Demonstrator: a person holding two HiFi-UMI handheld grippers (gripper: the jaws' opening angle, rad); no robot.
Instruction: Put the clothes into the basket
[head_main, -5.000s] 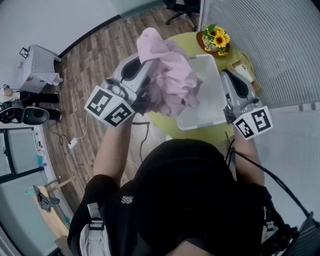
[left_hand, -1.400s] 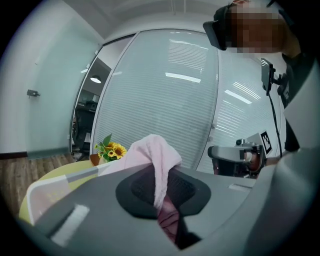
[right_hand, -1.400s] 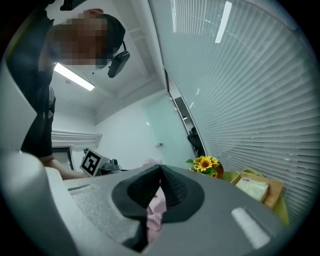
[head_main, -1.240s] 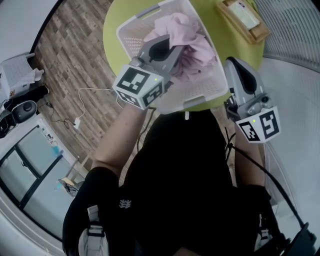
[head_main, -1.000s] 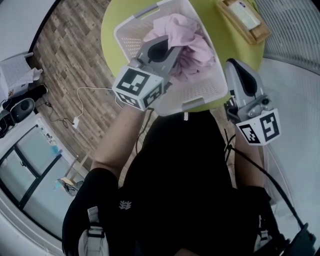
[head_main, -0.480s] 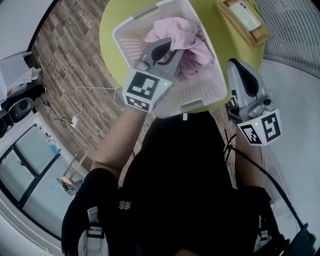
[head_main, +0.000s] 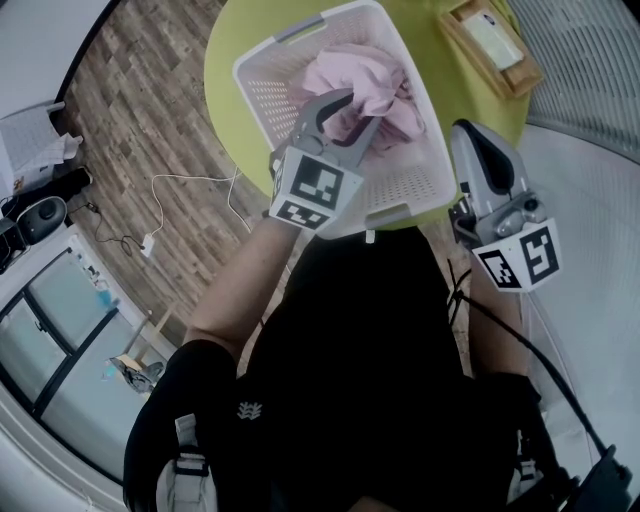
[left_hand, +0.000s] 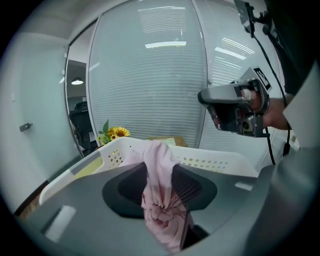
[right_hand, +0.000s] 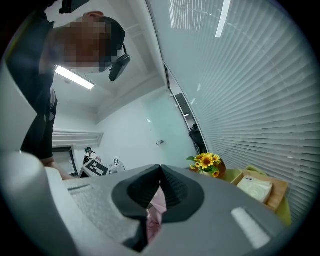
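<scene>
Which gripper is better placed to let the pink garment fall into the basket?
Left. The left gripper is over the white basket with the pink garment between jaws that have just been opening. The right gripper sits outside the rim, jaws together.

The basket (head_main: 262, 98) lies bare in its left half and open from above; pink clothes (head_main: 375, 78) fill its far right. The right hand-held gripper (head_main: 468, 138) stands just beside the right wall, and a wooden tray (head_main: 476, 55) crowds the desk (head_main: 222, 40) beyond it
</scene>
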